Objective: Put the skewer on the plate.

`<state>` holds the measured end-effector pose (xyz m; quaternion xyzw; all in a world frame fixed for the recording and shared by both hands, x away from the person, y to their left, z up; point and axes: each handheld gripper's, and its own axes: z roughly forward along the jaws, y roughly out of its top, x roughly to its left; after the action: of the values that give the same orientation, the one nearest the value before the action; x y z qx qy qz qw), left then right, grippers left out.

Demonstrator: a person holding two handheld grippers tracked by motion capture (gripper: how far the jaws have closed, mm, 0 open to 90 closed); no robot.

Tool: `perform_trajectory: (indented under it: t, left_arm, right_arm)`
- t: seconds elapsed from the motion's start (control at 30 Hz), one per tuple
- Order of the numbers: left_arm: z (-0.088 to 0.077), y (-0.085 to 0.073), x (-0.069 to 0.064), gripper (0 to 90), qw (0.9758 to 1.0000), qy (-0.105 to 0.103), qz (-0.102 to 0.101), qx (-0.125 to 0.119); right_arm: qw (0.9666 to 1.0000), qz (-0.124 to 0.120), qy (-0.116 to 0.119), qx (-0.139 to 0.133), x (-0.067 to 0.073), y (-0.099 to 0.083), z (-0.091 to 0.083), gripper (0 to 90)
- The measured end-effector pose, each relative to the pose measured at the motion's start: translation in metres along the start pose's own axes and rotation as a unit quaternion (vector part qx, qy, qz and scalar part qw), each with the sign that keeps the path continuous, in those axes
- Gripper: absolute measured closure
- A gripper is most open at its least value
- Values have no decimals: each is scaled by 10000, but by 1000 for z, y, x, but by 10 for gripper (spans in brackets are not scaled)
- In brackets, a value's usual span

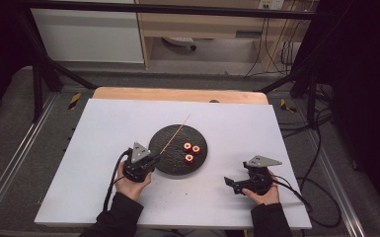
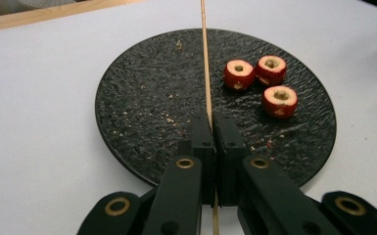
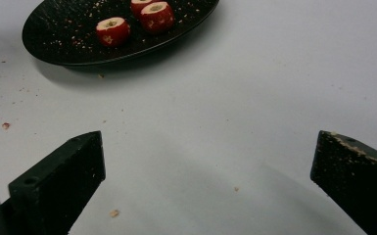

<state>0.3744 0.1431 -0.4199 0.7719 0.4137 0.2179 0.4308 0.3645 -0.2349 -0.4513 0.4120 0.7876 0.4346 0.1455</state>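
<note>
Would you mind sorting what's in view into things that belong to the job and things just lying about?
In the job:
- wooden skewer, clamped in the left tool
- three cored red fruit pieces
- black plate
- right tool, open

Lying about:
- crumbs on the white board
- floor cables

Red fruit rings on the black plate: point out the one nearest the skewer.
The ring at the left of the trio in the left gripper view lies closest to the skewer; the other two sit farther right on the plate.
</note>
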Motion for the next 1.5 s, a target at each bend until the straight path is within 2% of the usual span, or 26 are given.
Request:
perform_trajectory:
  t: [0.13, 0.4, 0.67, 0.93, 1.03, 1.3, 1.4, 1.5]
  left_arm:
    - [7, -3, -5, 882, 9999, 75, 69, 128]
    - [20, -5, -9, 880, 9988, 233, 46, 423]
    - [27, -7, -11, 880, 9979, 330, 74, 552]
    - [30, -9, -13, 877, 9972, 329, 114, 654]
    - [30, -9, -13, 869, 9976, 259, 112, 635]
    - [21, -7, -7, 743, 9982, 31, 127, 583]
    - [15, -5, -3, 666, 9987, -50, 170, 478]
    - [8, -4, 2, 555, 9982, -139, 247, 537]
  right_arm:
    - [10000, 28, 8, 2, -1, -1, 0, 11]
    - [10000, 9, 17, 25, -1, -2, 2, 12]
    - [10000, 26, 25, 36, -1, -3, 3, 15]
    - [10000, 32, 25, 31, -1, -2, 3, 16]
    - [10000, 27, 28, 28, -1, -2, 3, 16]
    - [10000, 39, 28, 14, -1, -2, 2, 16]
    - [10000, 36, 22, 18, -1, -2, 2, 15]
    - [10000, 35, 27, 23, -1, -2, 2, 16]
